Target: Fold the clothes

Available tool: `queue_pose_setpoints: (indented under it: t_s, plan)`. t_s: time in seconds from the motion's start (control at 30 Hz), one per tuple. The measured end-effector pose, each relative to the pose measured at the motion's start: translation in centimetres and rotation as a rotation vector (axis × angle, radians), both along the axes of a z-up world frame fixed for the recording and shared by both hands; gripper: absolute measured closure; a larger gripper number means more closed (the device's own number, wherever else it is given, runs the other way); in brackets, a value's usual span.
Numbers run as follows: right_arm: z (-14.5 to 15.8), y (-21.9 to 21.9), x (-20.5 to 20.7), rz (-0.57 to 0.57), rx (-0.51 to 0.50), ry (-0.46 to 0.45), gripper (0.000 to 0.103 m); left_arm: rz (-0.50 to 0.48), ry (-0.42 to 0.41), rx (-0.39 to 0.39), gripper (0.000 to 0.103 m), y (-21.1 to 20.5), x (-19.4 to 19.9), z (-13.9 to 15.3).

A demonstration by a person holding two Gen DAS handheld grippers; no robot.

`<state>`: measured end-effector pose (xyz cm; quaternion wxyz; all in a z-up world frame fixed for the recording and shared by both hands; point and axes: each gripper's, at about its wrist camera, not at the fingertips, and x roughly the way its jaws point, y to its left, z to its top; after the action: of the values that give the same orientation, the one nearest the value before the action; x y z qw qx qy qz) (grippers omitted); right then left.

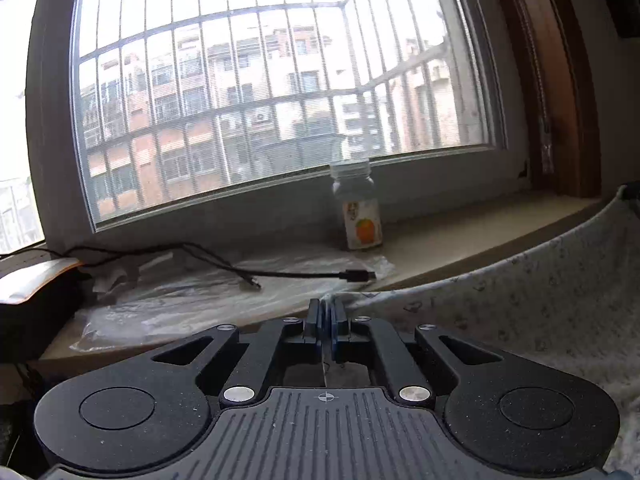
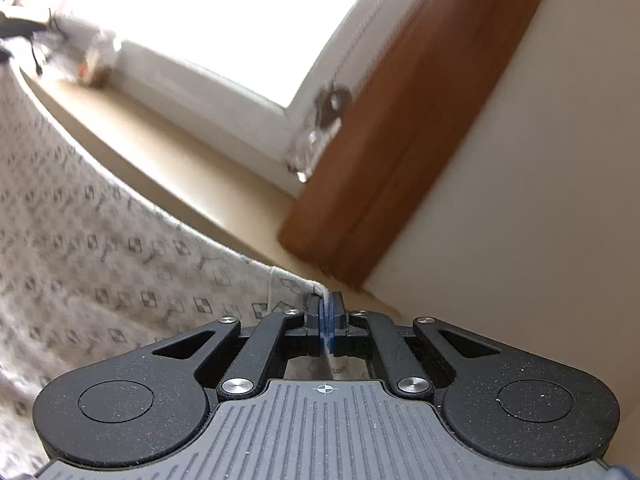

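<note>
Both the left tongs (image 1: 326,312) and right tongs (image 2: 328,312) are clamped tight on the patterned cloth (image 2: 100,248), stretching its edge before the windowsill (image 1: 460,240), probably to straighten it for folding.

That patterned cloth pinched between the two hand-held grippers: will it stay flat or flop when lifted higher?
Probably flop. The patterned cloth already sags in a curve between the left hand-held gripper and the right hand-held gripper, so it looks soft. It seems thin and light, since only its edge is pinched. It may slip if tugged hard.
</note>
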<state>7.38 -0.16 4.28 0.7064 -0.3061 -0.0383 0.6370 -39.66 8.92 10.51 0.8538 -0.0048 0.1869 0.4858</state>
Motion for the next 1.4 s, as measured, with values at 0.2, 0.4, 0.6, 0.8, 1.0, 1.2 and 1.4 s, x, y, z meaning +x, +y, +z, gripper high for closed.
queue_pose_setpoints:
  t_s: [0.2, 0.4, 0.6, 0.8, 1.0, 1.2, 1.4]
  plan:
    - [-0.2, 0.0, -1.5, -0.008, 0.015, -0.029, 0.1, -0.035, -0.004, -0.011, 0.099, -0.3, -0.4, -1.0]
    - [0.2, -0.7, -1.0, -0.024, 0.016, -0.043, 0.1, -0.054, 0.001, 0.013, 0.099, -1.3, 0.4, -0.3]
    - [0.6, -3.1, -0.7, -0.009, 0.014, -0.026, 0.1, -0.071, -0.005, 0.032, 0.099, -2.3, 0.3, 0.2]
    - [0.0, -8.4, -1.7, 0.033, -0.021, 0.005, 0.1, -0.104, 0.026, 0.02, 0.099, -6.5, -1.4, -0.9]
    - [-2.7, -15.1, -2.6, 0.095, -0.104, 0.053, 0.1, -0.176, 0.07, -0.002, 0.098, -13.0, -3.6, -2.3]
    - [-5.1, -17.6, -2.3, 0.143, -0.218, 0.146, 0.092, -0.215, 0.126, -0.126, 0.083, -15.8, -5.5, -4.0]
    - [-4.2, -17.8, -2.4, 0.18, -0.206, 0.237, 0.067, -0.187, 0.112, -0.146, 0.076, -15.7, -6.7, -3.3]
